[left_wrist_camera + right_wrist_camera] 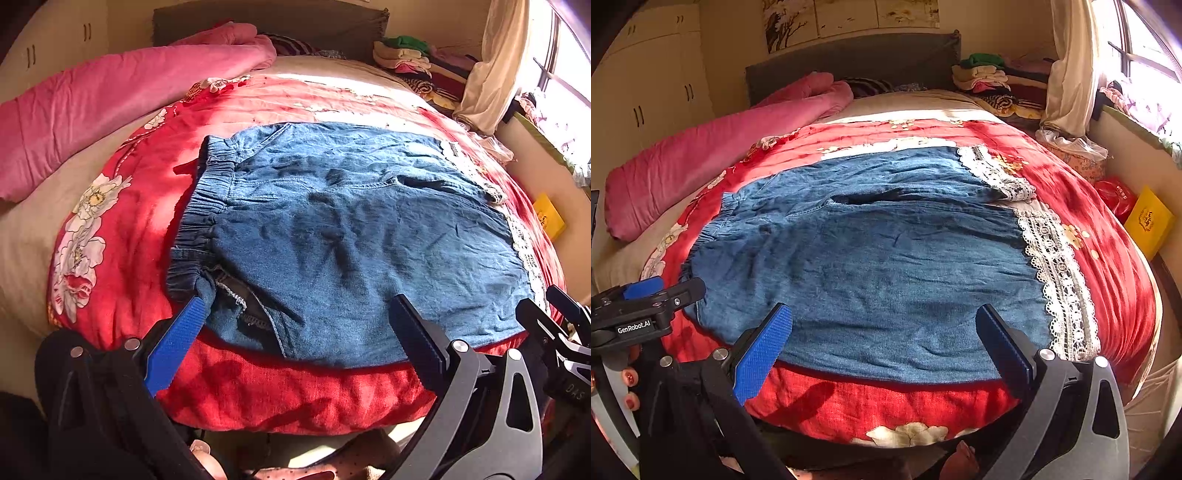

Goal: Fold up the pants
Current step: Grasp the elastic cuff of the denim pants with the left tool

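— Both sets of jaws are spread wide with nothing between them, left gripper (295,328) and right gripper (884,332) hanging over the near edge of the denim

— Go from the biggest thing down?

— Red floral quilt (122,206) covers the bed, probably as a flat, soft surface to work on. On it the pants (871,254) lie spread out, legs side by side, elastic waistband (201,206) to the left, lace hems (1058,273) to the right

— Why a gripper at each end?

— My guess: one near the waist corner, one toward the hem, so the near leg lifts evenly and folds over the far one

— Nothing pinched yet?

— No, cloth lies untouched between the fingers
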